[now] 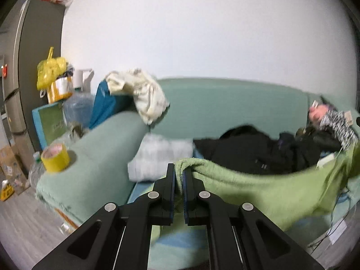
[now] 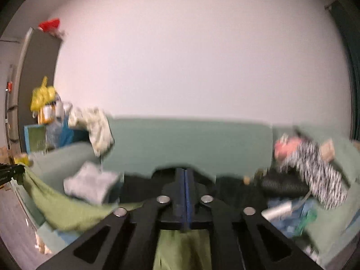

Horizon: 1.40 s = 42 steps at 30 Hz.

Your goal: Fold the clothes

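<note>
While stretched between both tongs above the sofa [image 1: 225,103], green towel [image 1: 258,191] sags softly; light, limp, fluffy, so best held at corners. Left tongs [image 1: 178,180] clamped on one corner, right tongs [image 2: 184,180] pinched together on the other

left gripper [image 1: 179,172]: jaws nearly closed, clamped on a bunched corner of the green towel [image 1: 258,193], fingers level and pointing forward | right gripper [image 2: 184,173]: blue pads pressed together, green cloth hanging below the jaws, fingers level, pointing forward | the two grippers well apart, held up in the air
</note>
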{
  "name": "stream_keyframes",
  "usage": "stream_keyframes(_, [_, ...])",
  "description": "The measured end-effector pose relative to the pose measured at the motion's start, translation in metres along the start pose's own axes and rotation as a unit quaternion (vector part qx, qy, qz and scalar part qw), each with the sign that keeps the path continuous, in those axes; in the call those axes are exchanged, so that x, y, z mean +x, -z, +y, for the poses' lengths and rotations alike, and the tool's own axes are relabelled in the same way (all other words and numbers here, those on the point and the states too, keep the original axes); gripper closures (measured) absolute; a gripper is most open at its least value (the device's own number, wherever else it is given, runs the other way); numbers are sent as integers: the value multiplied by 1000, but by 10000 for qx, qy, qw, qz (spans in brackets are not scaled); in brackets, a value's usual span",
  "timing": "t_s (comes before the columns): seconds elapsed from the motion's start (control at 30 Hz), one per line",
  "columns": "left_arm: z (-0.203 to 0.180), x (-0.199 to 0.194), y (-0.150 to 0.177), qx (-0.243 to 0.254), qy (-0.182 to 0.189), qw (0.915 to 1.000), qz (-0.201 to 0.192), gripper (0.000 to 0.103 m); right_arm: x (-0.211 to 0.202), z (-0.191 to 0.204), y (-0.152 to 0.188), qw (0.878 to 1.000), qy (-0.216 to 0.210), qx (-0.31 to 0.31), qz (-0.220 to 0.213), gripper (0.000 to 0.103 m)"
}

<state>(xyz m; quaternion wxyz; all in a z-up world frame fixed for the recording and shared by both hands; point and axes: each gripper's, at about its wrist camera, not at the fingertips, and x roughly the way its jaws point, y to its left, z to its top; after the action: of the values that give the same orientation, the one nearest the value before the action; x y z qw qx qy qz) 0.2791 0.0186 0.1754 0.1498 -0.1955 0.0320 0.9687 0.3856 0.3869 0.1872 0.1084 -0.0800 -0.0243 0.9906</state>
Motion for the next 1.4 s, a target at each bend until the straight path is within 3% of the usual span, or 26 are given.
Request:
stream_keyframes(0.07, [3, 10, -10, -66, 72, 10000, -7, 97, 9, 3, -12, 9999, 82, -105, -76, 102])
stream_keyframes(0.13, [4, 31, -15, -75, 50, 9999, 85, 97, 34, 5, -12, 9998, 85, -99, 138, 102])
stream_keyframes(0.2, [2, 59, -11, -71, 17, 9995, 305, 97, 69, 10, 4, 9974, -239, -31, 680, 99])
stream_keyframes(0.27, [0, 87, -4, -98, 5, 9984, 562, 97, 102, 23, 34, 9875, -772, 3, 1374, 96])
stream_keyframes(0.3, [-1, 100, 2, -134, 15, 9974, 708, 97, 113, 31, 53, 9802, -1038, 17, 1685, 79])
stream_keyframes(0.33, [-2, 112, 8, -170, 25, 9962, 854, 97, 119, 40, 77, 9718, -1310, 39, 1959, 58])
stream_keyframes(0.37, [-2, 121, 13, -191, 24, 9952, 961, 97, 122, 48, 102, 9625, -1527, 15, 2240, 55])
stream_keyframes(0.47, [0, 141, 31, -235, 1, 9921, 1236, 97, 127, 70, 178, 9277, -1971, -242, 3161, 53])
stream_keyframes(0.63, [12, 160, 50, -292, -191, 9870, 1569, 97, 116, 108, 288, 8518, -2245, -872, 4652, 49])
stream_keyframes(0.7, [18, 164, 56, -338, -209, 9854, 1656, 97, 109, 125, 313, 8366, -2314, -1423, 4756, 48])
stream_keyframes(0.77, [18, 163, 59, -272, -256, 9855, 1658, 97, 111, 140, 328, 8300, -2320, -1760, 4758, 47])
stream_keyframes(0.83, [14, 158, 59, -138, -333, 9862, 1615, 97, 119, 151, 334, 8298, -2367, -1814, 4717, 42])
stream_keyframes(0.97, [8, 152, 58, 42, -437, 9872, 1536, 97, 139, 166, 328, 8412, -2617, -1573, 4463, 37])
stream_keyframes(1.0, [7, 151, 57, 46, -431, 9874, 1523, 97, 143, 168, 328, 8431, -2594, -1588, 4435, 39])
stream_keyframes(1.13, [7, 149, 57, 65, -488, 9870, 1532, 97, 156, 160, 320, 8528, -2419, -1287, 4446, 93])
stream_keyframes(1.23, [10, 151, 58, 43, -475, 9862, 1586, 97, 158, 143, 303, 8671, -2159, -953, 4388, 98])
stream_keyframes(1.4, [14, 154, 58, 51, -514, 9858, 1601, 97, 168, 114, 250, 9068, -1593, -850, 3811, 99])
